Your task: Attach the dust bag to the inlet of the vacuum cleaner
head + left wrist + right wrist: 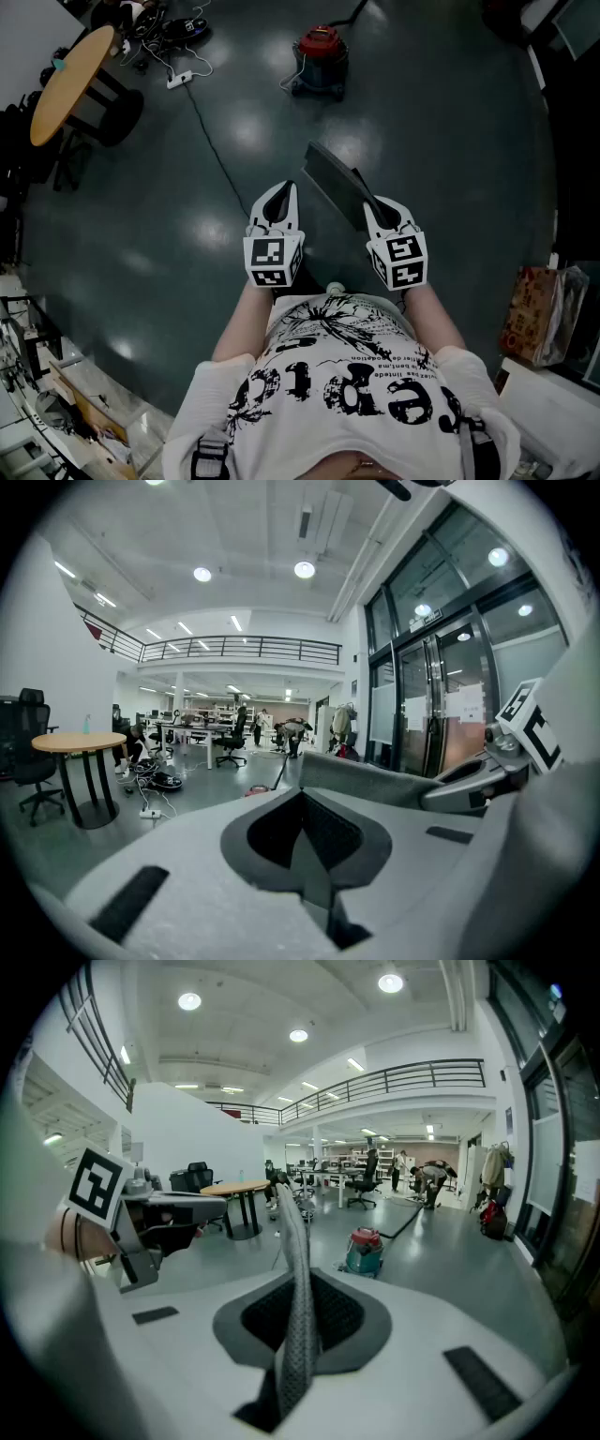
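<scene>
The person is standing on a dark, glossy floor (187, 272) and is holding both tools out in front at waist level, side by side.

**Right gripper** (370, 206)
- Its jaws are pinching the dust bag (333, 176) by its near edge.
- In the right gripper view, the bag is showing edge-on as a thin grey textured sheet. It is rising out of the gap between the pads.
- The bag is projecting away from the person toward 11 o'clock as a flat dark panel, clear of the floor.

**Left gripper** (284, 192)
- Its jaws are pressed together with nothing between them.
- It is sitting just beside the bag, at the bag's 9 o'clock side, with a gap showing between the two.

**Vacuum cleaner** (322, 56)
- The unit, with a red top on a dark base, is standing upright on the floor at the person's 12 o'clock.
- It is standing well apart from the bag.
- A dark hose (354, 13) is running off from it toward 1 o'clock.

**Surroundings**
- A round wooden table (70, 82) is standing at 10 o'clock.
- A white power strip (179, 80) is lying near the table, and a thin cable (211, 150) is trailing from it across the floor toward the person.
- A brown bag (536, 314) is sitting at 3 o'clock.
</scene>
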Action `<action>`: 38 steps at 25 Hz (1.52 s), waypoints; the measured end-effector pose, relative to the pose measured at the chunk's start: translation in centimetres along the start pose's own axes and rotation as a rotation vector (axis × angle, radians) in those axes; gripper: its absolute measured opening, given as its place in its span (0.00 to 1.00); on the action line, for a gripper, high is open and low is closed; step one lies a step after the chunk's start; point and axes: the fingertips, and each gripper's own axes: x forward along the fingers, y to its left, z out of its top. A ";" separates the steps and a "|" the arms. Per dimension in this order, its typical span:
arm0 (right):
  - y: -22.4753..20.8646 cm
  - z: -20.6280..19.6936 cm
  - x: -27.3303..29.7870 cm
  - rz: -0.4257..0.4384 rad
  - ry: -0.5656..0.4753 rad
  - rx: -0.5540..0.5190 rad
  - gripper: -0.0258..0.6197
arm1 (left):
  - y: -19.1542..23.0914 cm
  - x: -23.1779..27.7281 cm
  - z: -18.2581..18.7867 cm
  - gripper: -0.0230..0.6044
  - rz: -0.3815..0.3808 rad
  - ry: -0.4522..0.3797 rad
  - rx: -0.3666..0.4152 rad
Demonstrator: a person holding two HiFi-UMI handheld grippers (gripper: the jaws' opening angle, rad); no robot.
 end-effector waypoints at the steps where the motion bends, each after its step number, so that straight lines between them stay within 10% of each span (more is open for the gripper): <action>1: 0.3 0.7 1.4 -0.003 0.009 0.002 0.08 | 1.4 0.7 0.2 0.04 -0.007 0.001 -0.008; 20: 3.6 13.2 24.7 -0.114 0.101 0.057 0.08 | 27.3 14.3 2.8 0.04 -0.099 0.089 -0.071; 38: -18.7 24.0 44.9 0.001 0.099 0.021 0.08 | 31.9 43.2 9.8 0.04 -0.059 0.118 -0.016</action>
